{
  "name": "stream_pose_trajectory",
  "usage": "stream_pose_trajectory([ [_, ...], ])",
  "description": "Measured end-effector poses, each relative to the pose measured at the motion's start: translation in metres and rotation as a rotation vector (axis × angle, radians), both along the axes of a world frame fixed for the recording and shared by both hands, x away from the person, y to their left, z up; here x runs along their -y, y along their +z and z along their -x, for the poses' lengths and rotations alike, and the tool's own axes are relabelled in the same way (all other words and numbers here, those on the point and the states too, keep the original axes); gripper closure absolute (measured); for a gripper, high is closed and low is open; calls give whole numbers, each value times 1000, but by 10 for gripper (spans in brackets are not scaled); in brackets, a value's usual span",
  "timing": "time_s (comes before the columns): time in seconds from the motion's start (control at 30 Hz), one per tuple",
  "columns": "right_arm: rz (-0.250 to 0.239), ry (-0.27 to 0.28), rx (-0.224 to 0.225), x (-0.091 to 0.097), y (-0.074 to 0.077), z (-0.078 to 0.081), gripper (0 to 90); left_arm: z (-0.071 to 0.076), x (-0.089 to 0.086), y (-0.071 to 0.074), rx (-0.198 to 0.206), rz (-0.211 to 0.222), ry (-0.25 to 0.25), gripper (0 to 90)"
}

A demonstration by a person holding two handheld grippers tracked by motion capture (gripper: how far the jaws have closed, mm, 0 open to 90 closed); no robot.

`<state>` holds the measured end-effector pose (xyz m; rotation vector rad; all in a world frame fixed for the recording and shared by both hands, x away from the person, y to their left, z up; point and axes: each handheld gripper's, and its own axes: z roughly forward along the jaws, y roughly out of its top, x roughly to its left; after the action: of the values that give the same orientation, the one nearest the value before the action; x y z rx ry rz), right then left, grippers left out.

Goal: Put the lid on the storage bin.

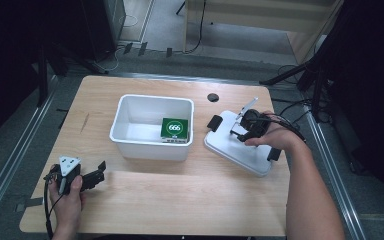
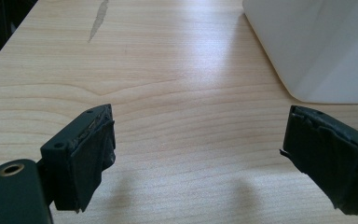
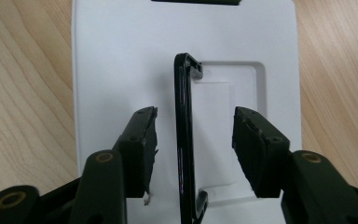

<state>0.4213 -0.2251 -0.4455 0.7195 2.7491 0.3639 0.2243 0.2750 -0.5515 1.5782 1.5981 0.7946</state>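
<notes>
White flat lid [image 3: 121, 56] with its black handle [image 3: 184, 140] standing upright.

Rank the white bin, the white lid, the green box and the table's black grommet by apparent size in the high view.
1. white bin
2. white lid, though it looks fairly close to the bin
3. green box
4. black grommet

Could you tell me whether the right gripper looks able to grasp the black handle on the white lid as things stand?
Probably yes: the right gripper already straddles the raised black handle on the white lid, its fingers apart on either side, with nothing between.
</notes>
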Motion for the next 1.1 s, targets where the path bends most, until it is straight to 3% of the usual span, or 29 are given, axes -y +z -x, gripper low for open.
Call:
stream_pose_trajectory([
  [0.3, 48, -8, -10, 2, -11, -1, 628, 0, 0, 0, -2, 2, -1, 97],
  [0.67, 60, -34, -53, 13, -19, -5, 766, 0, 0, 0, -1, 1, -1, 97],
  [0.9, 57, -33, -26, 18, -20, -3, 838, 0, 0, 0, -1, 0, -1, 97],
  [1.1, 53, 21, 1, 18, -18, 0, 852, 0, 0, 0, -4, 0, -2, 97],
])
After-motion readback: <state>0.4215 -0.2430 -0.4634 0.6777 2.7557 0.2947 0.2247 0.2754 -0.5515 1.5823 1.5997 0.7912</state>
